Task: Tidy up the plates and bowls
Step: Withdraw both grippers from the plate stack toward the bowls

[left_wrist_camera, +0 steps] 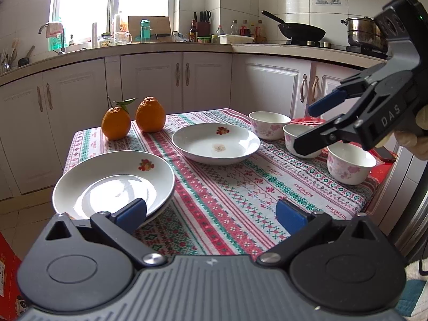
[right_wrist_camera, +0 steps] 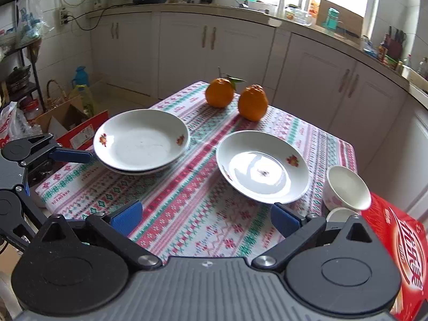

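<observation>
With both the left gripper and right gripper spread and empty, the stacked plates overhanging the table's left edge could be knocked off if nudged carelessly.

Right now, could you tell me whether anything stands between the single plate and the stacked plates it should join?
Nothing visible does: only bare patterned tablecloth lies between the single plate and the stacked plates. The two oranges sit farther back and the bowls off to the side.
</observation>
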`<state>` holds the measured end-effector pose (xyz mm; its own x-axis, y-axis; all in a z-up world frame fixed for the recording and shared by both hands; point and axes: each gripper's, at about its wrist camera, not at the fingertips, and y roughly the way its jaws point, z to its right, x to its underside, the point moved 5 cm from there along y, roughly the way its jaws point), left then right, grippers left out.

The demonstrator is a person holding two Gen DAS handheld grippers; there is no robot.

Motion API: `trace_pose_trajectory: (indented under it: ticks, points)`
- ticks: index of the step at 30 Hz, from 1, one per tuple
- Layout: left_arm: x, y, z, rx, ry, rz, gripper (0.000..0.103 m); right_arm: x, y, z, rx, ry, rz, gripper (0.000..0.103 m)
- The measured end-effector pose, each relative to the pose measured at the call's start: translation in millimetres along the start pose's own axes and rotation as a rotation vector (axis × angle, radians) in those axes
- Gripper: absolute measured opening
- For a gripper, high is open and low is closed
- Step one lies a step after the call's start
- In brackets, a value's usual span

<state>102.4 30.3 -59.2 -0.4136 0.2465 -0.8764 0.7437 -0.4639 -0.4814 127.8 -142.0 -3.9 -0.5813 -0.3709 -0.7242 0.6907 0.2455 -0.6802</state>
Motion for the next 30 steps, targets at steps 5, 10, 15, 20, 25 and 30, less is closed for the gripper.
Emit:
trace_pose_trajectory:
  ticks: [5, 10, 15, 20, 25, 30]
  points:
    - [-4, 15, 15, -0.055, 0.014, -0.008, 0.102, 9, 1, 20, 0.025, 0.032, -0.016, 0.103]
    - [-11, 36, 27, -0.076, 0.012, -0.034, 0.102, 10, 17, 38, 0.069, 0.142, -0.017, 0.103]
    - [-16, 41, 18, -0.079, 0.034, -0.073, 0.102, 13, 38, 45, 0.12, 0.22, -0.01, 0.103]
    - [-32, 36, -10, -0.117, 0.06, -0.072, 0.102, 18, 66, 40, 0.122, 0.277, -0.036, 0.103]
    - [-54, 41, -36, -0.097, 0.034, -0.067, 0.102, 23, 100, 32, 0.156, 0.24, -0.062, 0.103]
    - [-68, 58, -47, -0.073, 0.022, -0.069, 0.102, 25, 128, 35, 0.208, 0.217, -0.081, 0.103]
